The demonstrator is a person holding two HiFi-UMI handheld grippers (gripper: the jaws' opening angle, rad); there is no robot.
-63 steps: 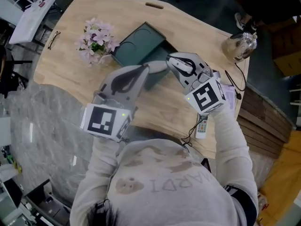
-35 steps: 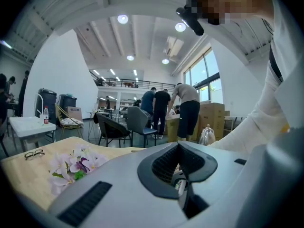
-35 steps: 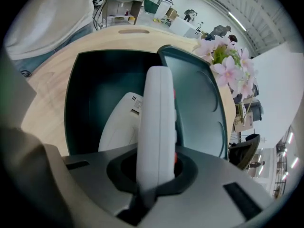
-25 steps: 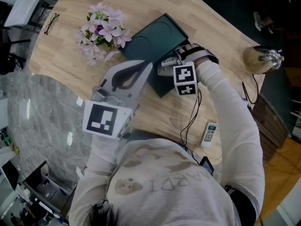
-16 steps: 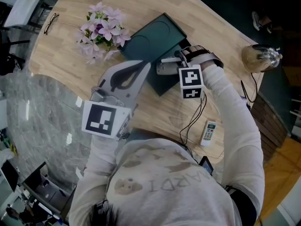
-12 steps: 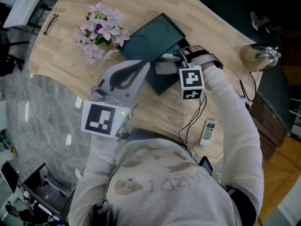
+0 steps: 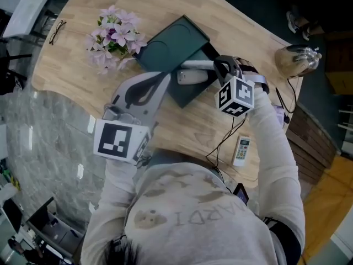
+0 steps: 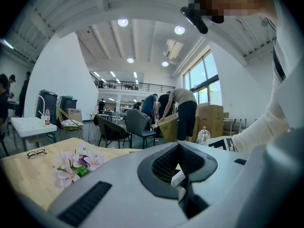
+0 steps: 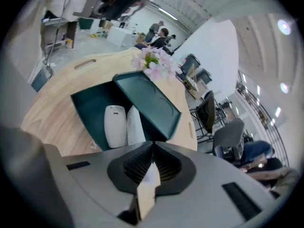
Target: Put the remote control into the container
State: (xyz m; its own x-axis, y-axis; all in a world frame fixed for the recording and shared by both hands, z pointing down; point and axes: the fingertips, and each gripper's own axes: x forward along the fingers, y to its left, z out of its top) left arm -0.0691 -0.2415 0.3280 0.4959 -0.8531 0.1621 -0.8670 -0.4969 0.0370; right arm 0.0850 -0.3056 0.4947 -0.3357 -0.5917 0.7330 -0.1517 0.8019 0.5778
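A dark green container (image 7: pixel 189 96) stands open mid-table, its lid (image 7: pixel 171 43) lying against its far side. A white remote (image 7: pixel 193 77) lies inside it. In the right gripper view, two white remotes (image 9: pixel 115 125) (image 9: pixel 135 126) rest side by side on the container floor (image 9: pixel 90 109). My right gripper (image 7: pixel 181 65) hangs over the container's right end, jaws shut and empty (image 9: pixel 153 144). My left gripper (image 7: pixel 164 81) hovers at the container's near-left side, shut with nothing held (image 8: pixel 179 148). Another remote (image 7: pixel 241 149) lies on the table (image 7: pixel 71 65) near its right front edge.
Pink flowers (image 7: pixel 113 37) lie left of the lid. A glass jar (image 7: pixel 295 59) stands at the table's far right, and black cables (image 7: pixel 229 137) run past the spare remote. Spectacles (image 7: pixel 55 31) lie at the left edge. People and chairs are in the room beyond.
My right gripper let go of the white remote, which now lies in the container. It then drew back to the right with its jaws closed. The left gripper stayed put.
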